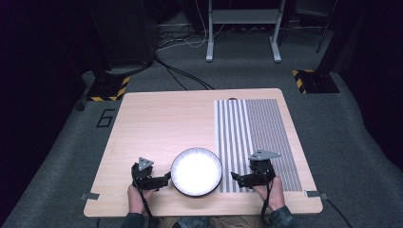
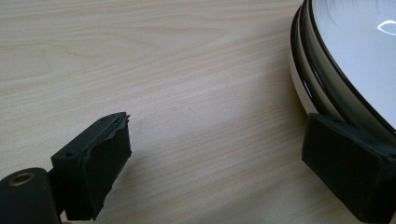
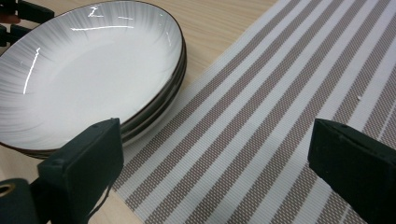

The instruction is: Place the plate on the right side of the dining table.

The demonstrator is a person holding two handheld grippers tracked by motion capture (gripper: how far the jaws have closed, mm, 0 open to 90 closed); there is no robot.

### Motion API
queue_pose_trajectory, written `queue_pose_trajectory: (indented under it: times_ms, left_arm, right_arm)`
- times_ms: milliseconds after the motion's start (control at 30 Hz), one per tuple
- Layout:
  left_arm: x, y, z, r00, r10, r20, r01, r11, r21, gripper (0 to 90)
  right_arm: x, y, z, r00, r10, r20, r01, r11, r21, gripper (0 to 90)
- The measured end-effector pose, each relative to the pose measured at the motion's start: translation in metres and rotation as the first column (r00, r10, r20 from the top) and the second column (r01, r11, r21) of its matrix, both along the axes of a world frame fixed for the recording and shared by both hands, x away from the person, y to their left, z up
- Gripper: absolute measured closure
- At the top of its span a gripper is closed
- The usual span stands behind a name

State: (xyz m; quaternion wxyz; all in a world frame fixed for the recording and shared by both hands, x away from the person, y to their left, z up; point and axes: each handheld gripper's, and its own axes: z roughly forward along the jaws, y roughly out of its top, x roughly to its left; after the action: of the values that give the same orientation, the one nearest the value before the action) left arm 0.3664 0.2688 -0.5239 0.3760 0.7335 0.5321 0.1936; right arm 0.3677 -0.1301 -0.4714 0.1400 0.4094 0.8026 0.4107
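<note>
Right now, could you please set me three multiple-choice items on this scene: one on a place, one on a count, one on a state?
1. Where is the stack of plates?
A. between the two claws
B. at the table's far edge
C. on the floor

2. How many plates are stacked?
A. one
B. three
C. six

3. How is the right claw?
A. shut on a plate
B. shut on the placemat
C. open

Answers: 1 A, left claw and right claw flank it; 2 B, three rims show; 3 C, jaws stand wide apart over the striped placemat.
</note>
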Motion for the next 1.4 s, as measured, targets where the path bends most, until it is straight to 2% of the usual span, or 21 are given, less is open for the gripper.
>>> queue_pose_trajectory:
  times_ms: [133, 400, 767, 1033, 1167, 1400]
  left_arm:
    - [-0.001, 0.002, 0.001, 1.0, -0.002, 0.002, 0.002, 0.9998, -0.018, 7.5]
    - [-0.002, 0.002, 0.003, 0.9999, -0.005, 0.009, 0.005, 0.9997, -0.026, 7.6]
    - [-0.004, 0.003, 0.004, 0.9999, -0.011, 0.007, 0.012, 0.9988, -0.048, 7.6]
    - [-0.005, 0.002, 0.004, 0.9999, -0.007, 0.015, 0.007, 0.9989, -0.047, 7.7]
    - [-0.005, 0.002, 0.004, 0.9999, -0.006, 0.016, 0.006, 0.9988, -0.048, 7.7]
    - [-0.006, 0.002, 0.004, 0.9998, -0.002, 0.017, 0.003, 0.9989, -0.047, 7.9]
  right_arm:
    - [0.003, 0.012, 0.001, 0.9995, 0.03, 0.004, -0.03, 1.0, 0.001, 2.8]
    - [0.01, 0.032, 0.0, 0.9959, 0.091, -0.005, -0.091, 0.996, -0.006, 3.3]
    - [0.014, 0.048, -0.003, 0.9912, 0.129, -0.028, -0.129, 0.992, 0.001, 3.4]
    - [0.015, 0.064, -0.005, 0.9815, 0.187, -0.042, -0.187, 0.982, -0.005, 0.0]
    - [0.015, 0.071, -0.007, 0.9754, 0.214, -0.052, -0.214, 0.977, 0.007, 0.0]
    - [0.016, 0.078, -0.01, 0.9724, 0.221, -0.075, -0.222, 0.975, -0.001, 0.0]
